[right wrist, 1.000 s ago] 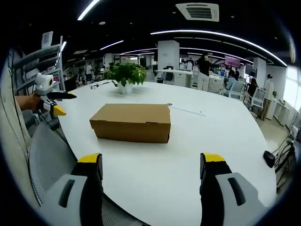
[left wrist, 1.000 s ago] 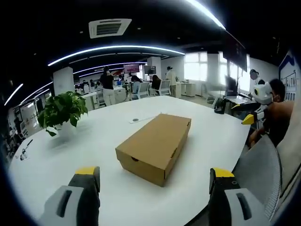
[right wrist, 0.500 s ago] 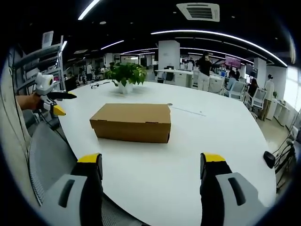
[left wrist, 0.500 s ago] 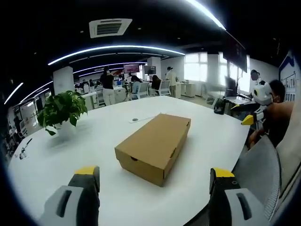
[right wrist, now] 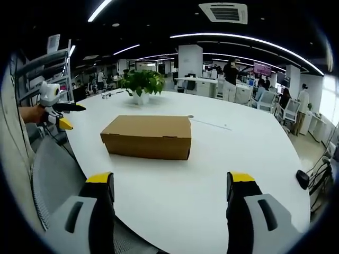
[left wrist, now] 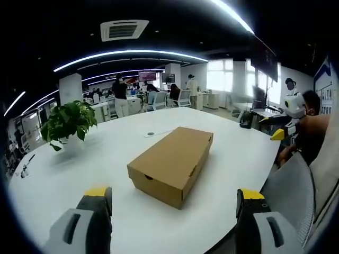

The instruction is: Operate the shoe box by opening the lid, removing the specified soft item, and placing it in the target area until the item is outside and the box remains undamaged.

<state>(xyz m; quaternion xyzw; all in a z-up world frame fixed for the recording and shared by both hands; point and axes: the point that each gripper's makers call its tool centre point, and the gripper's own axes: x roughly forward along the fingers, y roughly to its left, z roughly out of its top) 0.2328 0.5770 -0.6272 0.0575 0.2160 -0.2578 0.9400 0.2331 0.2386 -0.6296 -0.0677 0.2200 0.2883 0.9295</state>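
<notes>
In the left gripper view, the left hand-held gripper rises from the bottom edge with its two yellow-tipped grey jaws spread wide apart and nothing between them. It hangs over the near edge of a large white round bench, well apart from the shoe box. The right hand-held gripper in the right gripper view stands the same way: jaws wide apart, empty, above the near rim of the bench and well short of the box.

The shoe box is plain brown cardboard and lies flat near the middle of the bench with its lid closed. In the left gripper view it sits at an angle, one short end turned toward the camera with a small notch in the lid's edge; in the right gripper view its long side faces the camera.

Each gripper shows in the other's view: the right hand-held gripper appears at the far right, held by a person, and the left hand-held gripper appears at the far left, held in a hand. A grey mesh office chair stands by the bench edge below it.

Beyond the box a potted green plant stands on the bench. Past it an open office holds desks, chairs and several standing people, under curved ceiling light strips and a ceiling air vent.
</notes>
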